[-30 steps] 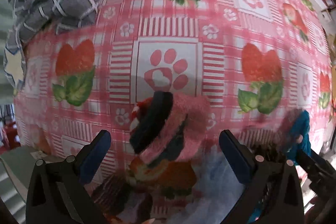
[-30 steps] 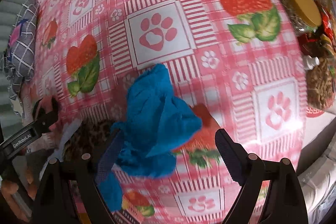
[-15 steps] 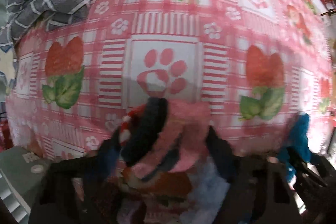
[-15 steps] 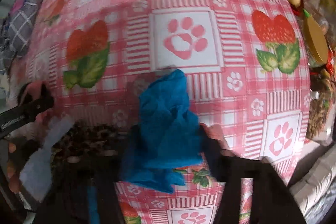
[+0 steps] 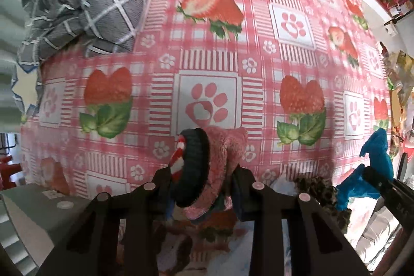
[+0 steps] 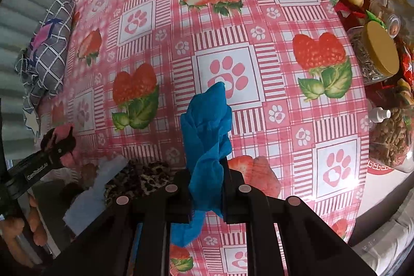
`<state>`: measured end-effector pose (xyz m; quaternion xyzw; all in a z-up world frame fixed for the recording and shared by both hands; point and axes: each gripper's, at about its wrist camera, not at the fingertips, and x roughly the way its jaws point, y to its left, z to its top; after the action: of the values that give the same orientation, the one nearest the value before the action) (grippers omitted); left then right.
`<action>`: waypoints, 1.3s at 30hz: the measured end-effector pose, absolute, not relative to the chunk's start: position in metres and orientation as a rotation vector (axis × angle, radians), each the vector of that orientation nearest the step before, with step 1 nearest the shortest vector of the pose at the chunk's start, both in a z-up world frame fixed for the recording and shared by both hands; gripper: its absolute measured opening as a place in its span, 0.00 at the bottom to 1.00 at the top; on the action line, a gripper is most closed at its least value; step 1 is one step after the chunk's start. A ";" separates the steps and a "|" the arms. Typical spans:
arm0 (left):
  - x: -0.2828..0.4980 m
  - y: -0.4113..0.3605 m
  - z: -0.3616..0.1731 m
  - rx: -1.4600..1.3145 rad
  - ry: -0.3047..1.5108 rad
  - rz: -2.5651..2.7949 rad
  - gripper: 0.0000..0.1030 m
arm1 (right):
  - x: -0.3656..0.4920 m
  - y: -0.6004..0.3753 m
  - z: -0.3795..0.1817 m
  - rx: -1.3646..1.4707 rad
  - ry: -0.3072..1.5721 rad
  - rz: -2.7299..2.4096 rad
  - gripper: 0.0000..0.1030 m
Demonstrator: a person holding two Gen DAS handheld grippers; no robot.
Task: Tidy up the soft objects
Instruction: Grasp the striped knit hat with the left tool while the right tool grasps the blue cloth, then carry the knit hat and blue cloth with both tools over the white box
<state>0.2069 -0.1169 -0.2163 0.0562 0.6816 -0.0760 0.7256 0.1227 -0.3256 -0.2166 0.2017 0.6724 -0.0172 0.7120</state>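
My left gripper [image 5: 204, 180] is shut on a fuzzy pink and dark sock bundle [image 5: 207, 162] with a red-white striped edge, lifted above the strawberry tablecloth [image 5: 207, 64]. My right gripper [image 6: 207, 172] is shut on a blue cloth [image 6: 207, 136] that stands up between the fingers and hangs below them. The blue cloth also shows at the right of the left wrist view [image 5: 372, 167]. The left gripper and its pink bundle show at the left of the right wrist view [image 6: 59, 144].
A leopard-print cloth [image 6: 142, 177] and a pale blue-white cloth [image 6: 95, 190] lie at the table's near edge. A grey checked pillow [image 5: 90, 4] lies far left. Jars with yellow lids and snacks [image 6: 375, 53] crowd the right edge.
Both grippers closed from open: the left on the pink sock bundle, the right on the blue cloth. Both items are now lifted off the tablecloth.
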 end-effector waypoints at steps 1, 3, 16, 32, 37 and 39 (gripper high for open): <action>0.203 -0.114 -0.210 0.121 1.496 -0.167 0.36 | 0.121 -0.329 -0.215 0.448 1.489 -0.036 0.15; 0.201 -0.109 -0.199 0.114 1.480 -0.164 0.36 | 0.119 -0.331 -0.209 0.449 1.483 -0.028 0.15; 0.164 -0.085 -0.160 0.105 1.398 -0.166 0.36 | 0.108 -0.317 -0.159 0.422 1.396 0.020 0.15; 0.096 -0.062 -0.113 0.133 1.321 -0.199 0.37 | 0.070 -0.289 -0.094 0.354 1.322 0.076 0.15; 0.070 -0.055 -0.104 0.153 1.312 -0.209 0.37 | 0.053 -0.278 -0.072 0.370 1.299 0.120 0.15; 0.061 -0.052 -0.101 0.156 1.311 -0.212 0.37 | 0.046 -0.271 -0.065 0.366 1.294 0.133 0.15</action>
<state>0.0607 -0.0522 -0.1012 0.0724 0.6076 -0.0983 0.7848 0.0458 -0.2709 -0.0646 0.1695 0.5988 0.0617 0.7803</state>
